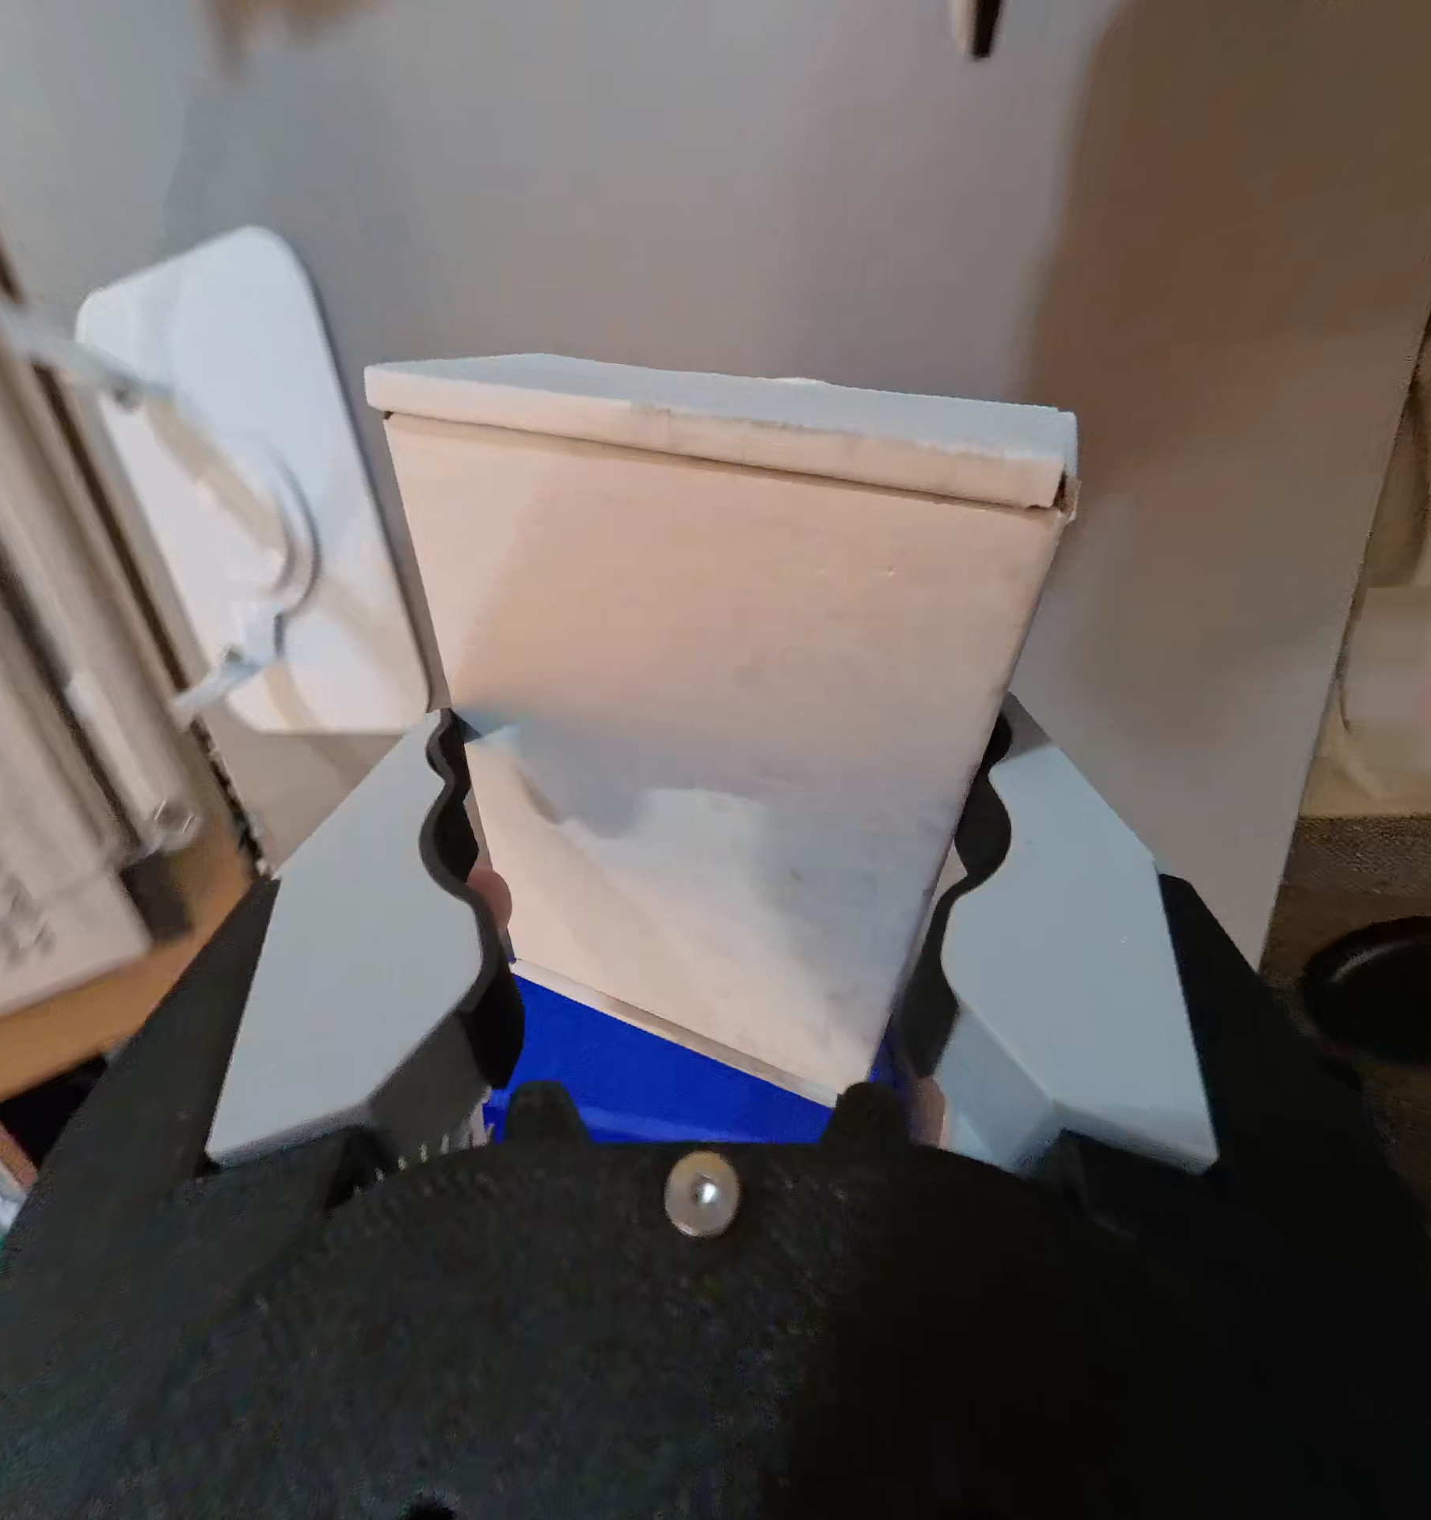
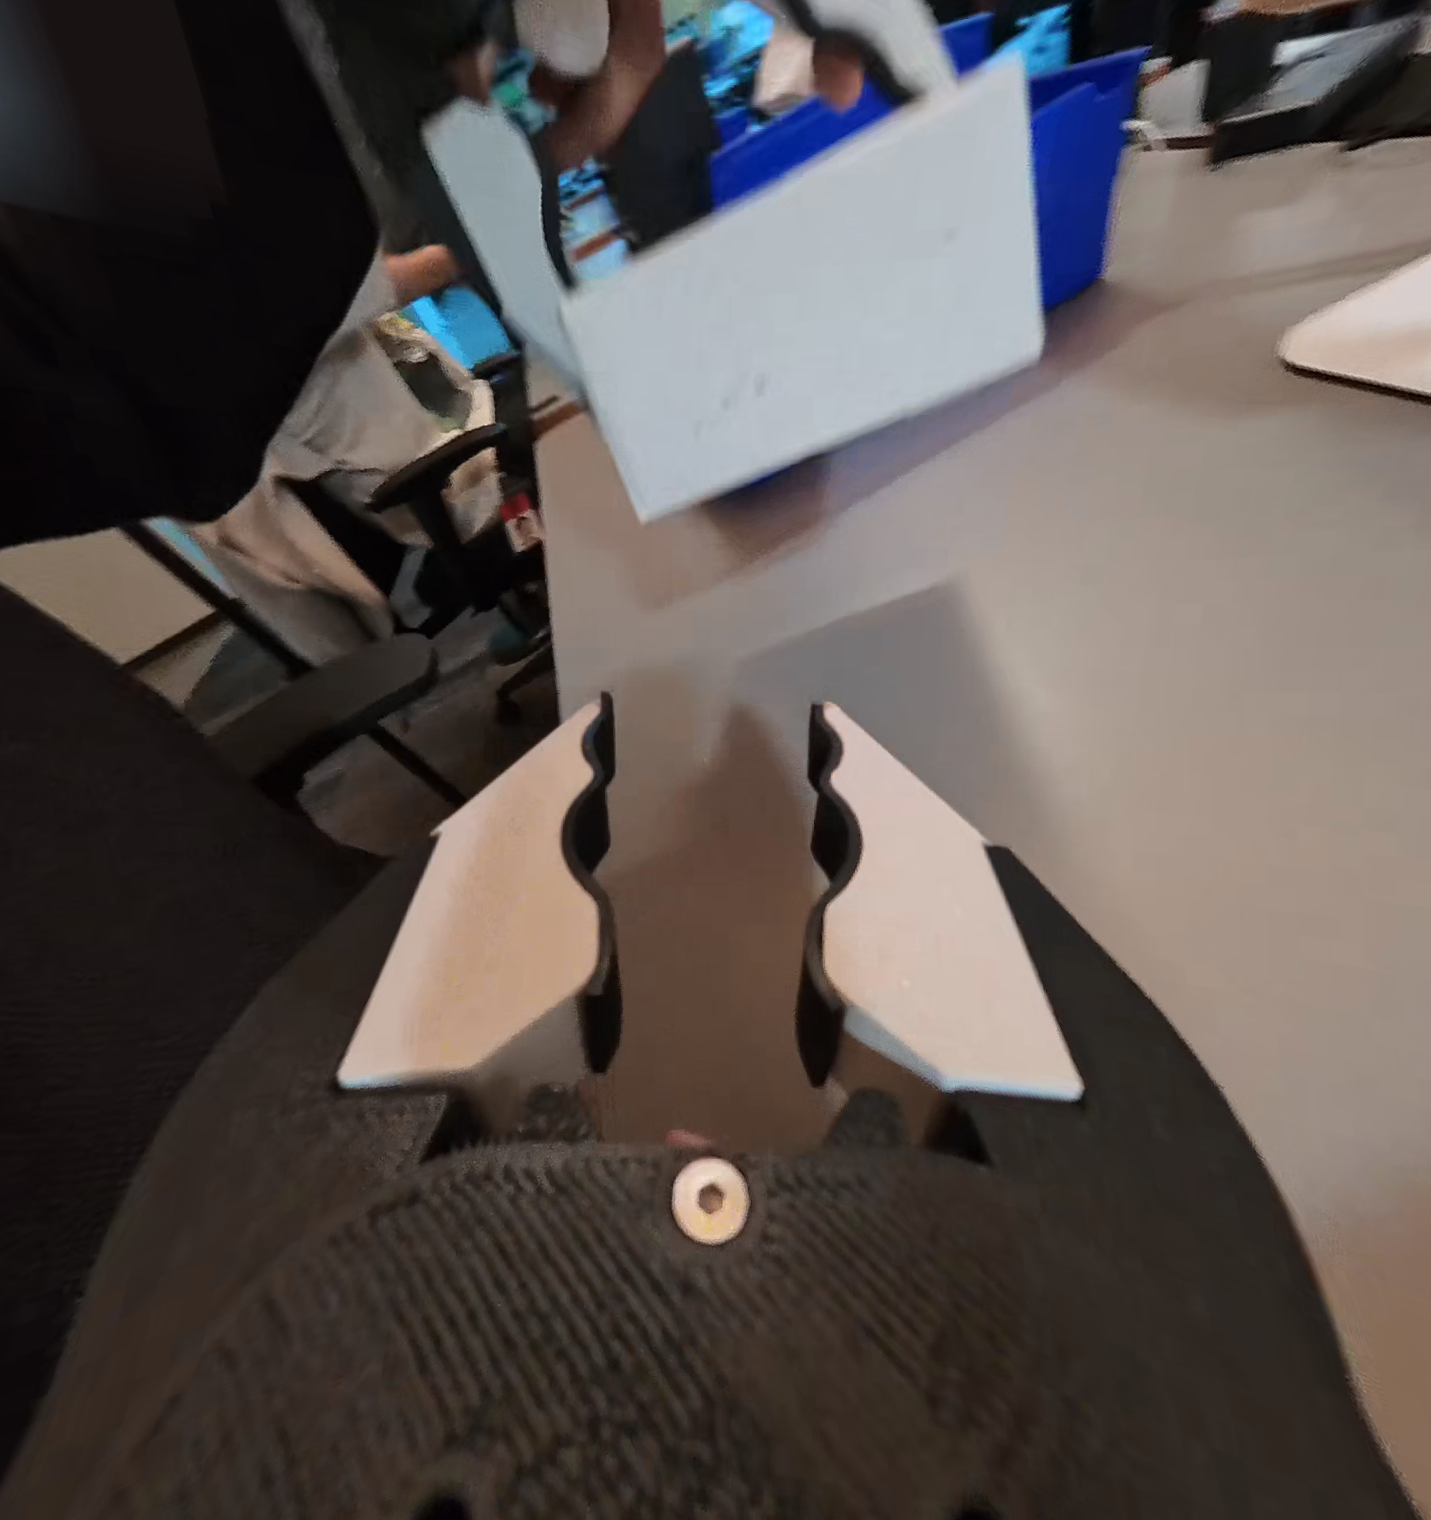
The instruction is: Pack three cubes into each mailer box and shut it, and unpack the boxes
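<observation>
Left wrist view: the left gripper point(image 1: 716, 740), grey-fingered with wavy black pads, is clamped on a closed white cardboard mailer box point(image 1: 728, 658), one pad pressed to each side wall. The box is held off the grey table point(image 1: 613, 206), its lid seam showing at the far end, one corner slightly frayed. A blue plastic bin point(image 1: 654, 1086) is seen directly under the near end of the box. A white rounded board point(image 1: 235, 461) lies just beside the box on the left; room on the right is open up to the table edge.

Right wrist view: the right gripper point(image 2: 712, 740) is held narrowly parted, nothing between its pads, over bare table point(image 2: 1107, 740) near the left edge. Ahead, well apart, the same box point(image 2: 802, 329) is seen tilted and lifted, blurred, with the blue bin point(image 2: 1082, 164) behind it. A black office chair point(image 2: 416, 535) stands beyond the table's edge.
</observation>
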Demonstrator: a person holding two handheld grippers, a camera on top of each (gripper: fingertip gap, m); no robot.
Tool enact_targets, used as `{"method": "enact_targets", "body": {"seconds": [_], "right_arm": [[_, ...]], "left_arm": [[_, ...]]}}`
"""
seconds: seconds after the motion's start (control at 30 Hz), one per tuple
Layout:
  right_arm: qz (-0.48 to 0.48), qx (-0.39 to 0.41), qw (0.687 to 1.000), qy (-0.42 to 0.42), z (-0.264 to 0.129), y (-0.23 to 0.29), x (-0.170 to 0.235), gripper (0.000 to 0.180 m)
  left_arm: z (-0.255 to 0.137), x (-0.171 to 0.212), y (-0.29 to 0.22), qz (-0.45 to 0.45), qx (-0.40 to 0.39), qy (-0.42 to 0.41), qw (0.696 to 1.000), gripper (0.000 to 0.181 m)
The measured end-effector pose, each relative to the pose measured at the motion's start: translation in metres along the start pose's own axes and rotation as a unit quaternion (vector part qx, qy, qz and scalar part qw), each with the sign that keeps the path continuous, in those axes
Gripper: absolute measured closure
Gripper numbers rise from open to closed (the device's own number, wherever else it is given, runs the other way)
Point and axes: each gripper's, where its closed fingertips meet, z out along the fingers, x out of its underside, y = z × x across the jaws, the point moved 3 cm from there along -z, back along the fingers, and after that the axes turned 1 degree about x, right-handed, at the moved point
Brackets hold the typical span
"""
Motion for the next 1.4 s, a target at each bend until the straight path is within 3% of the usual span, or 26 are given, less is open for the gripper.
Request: {"method": "enact_targets", "body": {"seconds": [0.2, 0.4, 0.57, 0.8, 1.0, 1.4], "right_arm": [[0.0, 0.047, 0.999, -0.014, -0.033, 0.001, 0.009, 0.132], [-0.025, 0.06, 0.998, 0.002, -0.037, 0.002, 0.014, 0.132], [-0.006, 0.065, 0.998, -0.005, -0.04, -0.004, 0.013, 0.131], [0.018, 0.074, 0.997, -0.009, -0.041, -0.013, 0.015, 0.128], [0.021, 0.119, 0.993, -0.001, -0.038, -0.03, 0.021, 0.119], [0.078, 0.116, 0.99, -0.003, -0.029, -0.04, 0.026, 0.113]], "left_arm": [[0.077, -0.054, -0.01, -0.034, 0.001, -0.044, 0.998, 0.06], [0.109, -0.074, -0.001, -0.062, -0.031, -0.029, 0.997, 0.059], [0.105, -0.075, 0.006, -0.089, -0.073, -0.041, 0.993, 0.068], [0.073, -0.053, -0.004, -0.176, -0.107, -0.136, 0.969, 0.063], [0.064, -0.024, -0.018, -0.294, -0.158, -0.267, 0.904, 0.064], [0.082, 0.005, -0.021, -0.365, -0.095, -0.343, 0.86, 0.052]]}}
